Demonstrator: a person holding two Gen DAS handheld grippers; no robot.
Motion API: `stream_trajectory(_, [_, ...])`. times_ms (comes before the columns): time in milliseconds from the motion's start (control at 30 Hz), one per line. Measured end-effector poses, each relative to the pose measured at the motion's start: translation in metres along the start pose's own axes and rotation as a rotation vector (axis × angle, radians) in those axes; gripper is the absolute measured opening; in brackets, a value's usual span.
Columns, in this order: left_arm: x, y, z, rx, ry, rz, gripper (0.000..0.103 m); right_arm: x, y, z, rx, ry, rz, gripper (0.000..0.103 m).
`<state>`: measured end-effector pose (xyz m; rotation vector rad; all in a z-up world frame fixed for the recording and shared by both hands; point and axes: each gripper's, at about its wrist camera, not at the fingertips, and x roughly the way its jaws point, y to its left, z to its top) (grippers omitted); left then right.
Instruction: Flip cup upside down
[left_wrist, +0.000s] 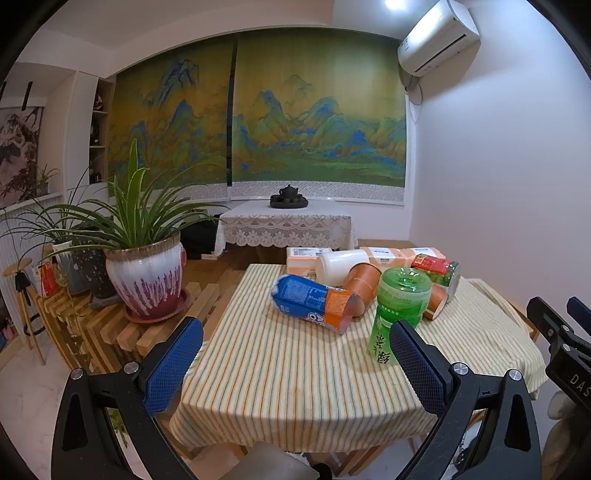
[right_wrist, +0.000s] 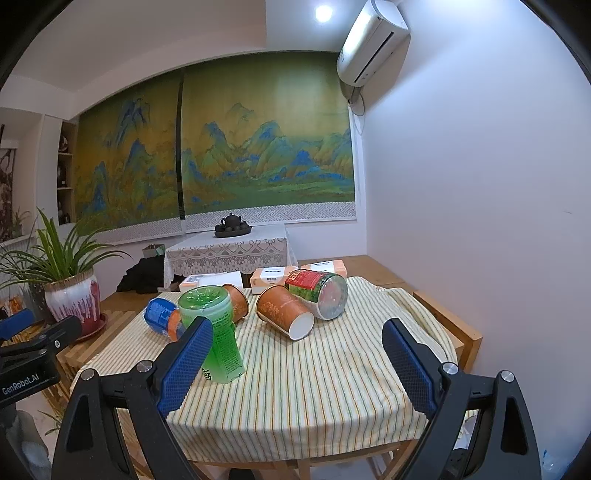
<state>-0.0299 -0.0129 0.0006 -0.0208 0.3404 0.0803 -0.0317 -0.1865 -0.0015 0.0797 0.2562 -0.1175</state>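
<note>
A translucent green cup (left_wrist: 399, 310) (right_wrist: 218, 332) stands on end on the striped tablecloth (left_wrist: 295, 387) (right_wrist: 314, 387), its print upside down and its closed end up. Behind it several cups lie on their sides: a blue-and-orange one (left_wrist: 314, 302) (right_wrist: 162, 314), two brown paper cups (left_wrist: 362, 280) (right_wrist: 284, 312), a red-and-green one (left_wrist: 439, 269) (right_wrist: 317, 291) and a white one (left_wrist: 340, 266). My left gripper (left_wrist: 295, 354) is open and empty, short of the green cup. My right gripper (right_wrist: 297, 354) is open too, its left finger (right_wrist: 184, 365) overlapping the green cup.
Tissue packs (left_wrist: 303, 258) (right_wrist: 273, 275) lie at the table's far edge. A potted plant (left_wrist: 147, 280) (right_wrist: 74, 299) stands on a slatted wooden bench on the left. A lace-covered low table with a tea set (left_wrist: 288, 225) is behind. A white wall (right_wrist: 480, 221) runs along the right.
</note>
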Motion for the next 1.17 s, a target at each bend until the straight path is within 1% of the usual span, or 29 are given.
stream_trajectory(1000, [0.0047,0.0006,-0.0001,0.002,0.004,-0.002,0.102,0.003,-0.0024,-0.0033,-0.009,0.011,-0.008,0.091])
stream_trajectory(1167, [0.0072,0.0024,0.0003,0.0,0.006,0.01,0.102,0.0058,-0.0019,-0.0045,-0.013,0.022,-0.009,0.091])
